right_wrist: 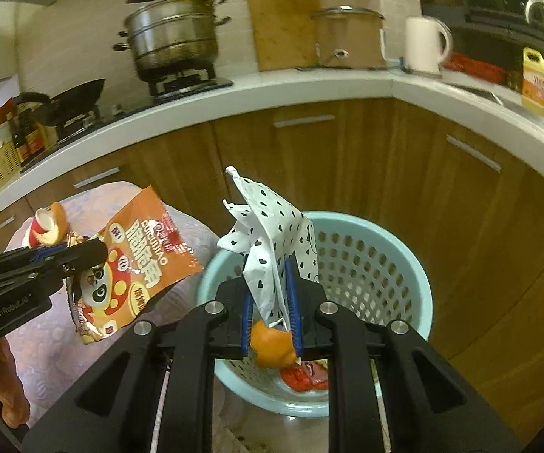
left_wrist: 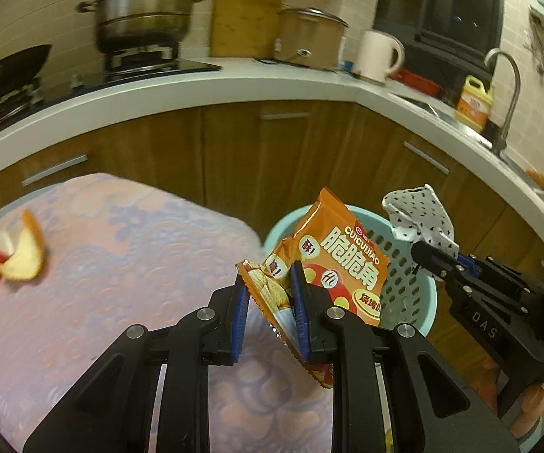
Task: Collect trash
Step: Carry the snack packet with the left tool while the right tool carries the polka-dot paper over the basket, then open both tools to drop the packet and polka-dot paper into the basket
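My left gripper (left_wrist: 268, 283) is shut on an orange snack bag (left_wrist: 332, 260), held beside the rim of the light blue perforated bin (left_wrist: 419, 287). It also shows in the right wrist view (right_wrist: 87, 255) with the bag (right_wrist: 147, 260). My right gripper (right_wrist: 270, 302) is shut on a white heart-print wrapper (right_wrist: 268, 234) above the bin (right_wrist: 370, 260); it shows in the left wrist view (left_wrist: 428, 255) with the wrapper (left_wrist: 419, 215). Orange peel (right_wrist: 272, 343) lies just below the fingers. A red-white cup with peel (left_wrist: 7, 253) lies on the patterned table (left_wrist: 128, 264).
Wooden cabinets (left_wrist: 272, 151) and a white counter (left_wrist: 234, 87) stand behind the bin. On the counter are a steamer pot (left_wrist: 147, 3), a pan (left_wrist: 3, 71), a cutting board (left_wrist: 245, 11), a white kettle (left_wrist: 377, 54) and a yellow bottle (left_wrist: 474, 102). Red trash (right_wrist: 302, 375) lies inside the bin.
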Demonstrator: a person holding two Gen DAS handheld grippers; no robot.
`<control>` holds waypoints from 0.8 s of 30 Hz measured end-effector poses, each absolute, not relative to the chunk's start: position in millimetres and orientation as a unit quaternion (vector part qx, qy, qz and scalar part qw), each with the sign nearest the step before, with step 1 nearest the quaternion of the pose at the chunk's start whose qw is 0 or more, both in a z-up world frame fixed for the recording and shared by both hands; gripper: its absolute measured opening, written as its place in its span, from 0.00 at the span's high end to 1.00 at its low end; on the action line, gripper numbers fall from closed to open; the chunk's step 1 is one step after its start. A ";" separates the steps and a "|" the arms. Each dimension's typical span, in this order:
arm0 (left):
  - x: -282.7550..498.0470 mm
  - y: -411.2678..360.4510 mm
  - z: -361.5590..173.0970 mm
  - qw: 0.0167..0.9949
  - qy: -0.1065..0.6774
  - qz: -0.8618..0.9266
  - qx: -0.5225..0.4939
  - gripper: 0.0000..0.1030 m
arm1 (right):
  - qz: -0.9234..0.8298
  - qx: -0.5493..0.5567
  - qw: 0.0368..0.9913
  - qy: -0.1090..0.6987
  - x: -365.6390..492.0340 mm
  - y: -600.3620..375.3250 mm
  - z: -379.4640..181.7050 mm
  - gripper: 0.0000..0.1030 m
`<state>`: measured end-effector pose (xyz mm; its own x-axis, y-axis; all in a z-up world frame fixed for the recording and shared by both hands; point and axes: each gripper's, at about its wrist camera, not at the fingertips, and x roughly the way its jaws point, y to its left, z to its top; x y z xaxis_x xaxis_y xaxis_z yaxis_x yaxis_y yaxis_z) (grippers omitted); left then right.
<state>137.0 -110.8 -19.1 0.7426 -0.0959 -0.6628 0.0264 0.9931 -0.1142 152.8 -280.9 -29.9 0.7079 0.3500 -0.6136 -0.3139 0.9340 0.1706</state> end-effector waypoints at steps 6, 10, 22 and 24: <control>158.5 -126.7 -34.5 0.926 0.373 -0.042 -0.038 0.80 | 0.169 0.038 0.920 0.351 161.4 -294.4 -48.3 0.87; 171.3 -133.7 -44.7 0.921 0.385 -0.046 -0.042 0.80 | 0.161 0.043 0.917 0.363 169.0 -300.9 -58.5 0.87; 190.5 -148.1 -60.0 0.913 0.404 -0.046 -0.040 0.73 | 0.158 0.076 0.890 0.421 191.8 -313.3 -91.3 0.82; 189.4 -147.2 -59.8 0.913 0.402 -0.044 -0.044 0.59 | 0.153 0.071 0.890 0.424 192.8 -312.4 -93.1 0.72</control>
<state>189.4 -147.2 -59.8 0.6724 -0.1164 -0.7310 0.0456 0.9922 -0.1161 192.8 -312.4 -93.1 0.5931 0.3323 -0.7334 -0.2122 0.9432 0.2558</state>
